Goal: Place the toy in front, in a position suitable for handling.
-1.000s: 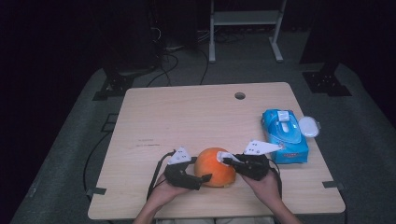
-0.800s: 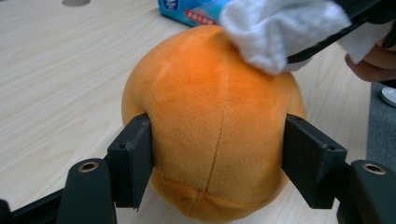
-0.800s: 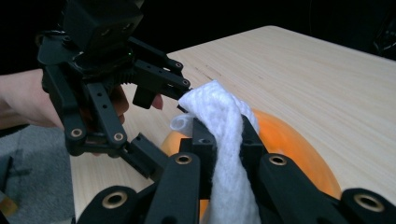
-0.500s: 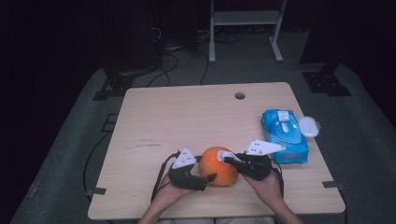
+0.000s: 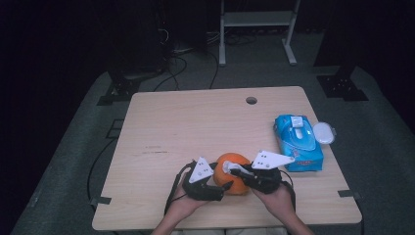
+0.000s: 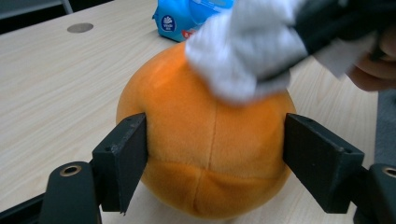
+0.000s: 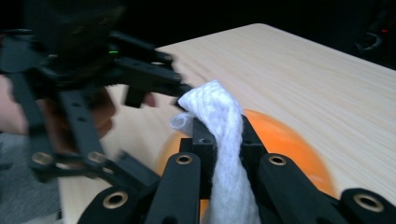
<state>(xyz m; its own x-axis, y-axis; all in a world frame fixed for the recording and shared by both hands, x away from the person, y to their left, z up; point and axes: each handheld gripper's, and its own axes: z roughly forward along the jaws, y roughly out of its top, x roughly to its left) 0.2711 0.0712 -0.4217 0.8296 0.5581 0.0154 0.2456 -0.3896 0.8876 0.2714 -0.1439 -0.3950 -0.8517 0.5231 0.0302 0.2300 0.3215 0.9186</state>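
Left gripper (image 6: 212,163) grips one orange ball (image 6: 205,140); right gripper (image 7: 219,140) clamps one wipe (image 7: 224,154). One blue pack (image 5: 298,142) lies beside. Left hand has edged rightward since before.

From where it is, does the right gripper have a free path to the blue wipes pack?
Probably yes: the blue wipes pack lies just beyond the right gripper with bare table between, though its jaws already pinch a white wipe.

Right gripper (image 7: 219,140), bottom centre: jaws clamped on white wipe (image 7: 223,140), pressed to orange plush ball (image 7: 289,144) at lower right. Left gripper (image 7: 93,88), upper left, blurred, beside ball. Wooden table (image 7: 303,74), upper right.
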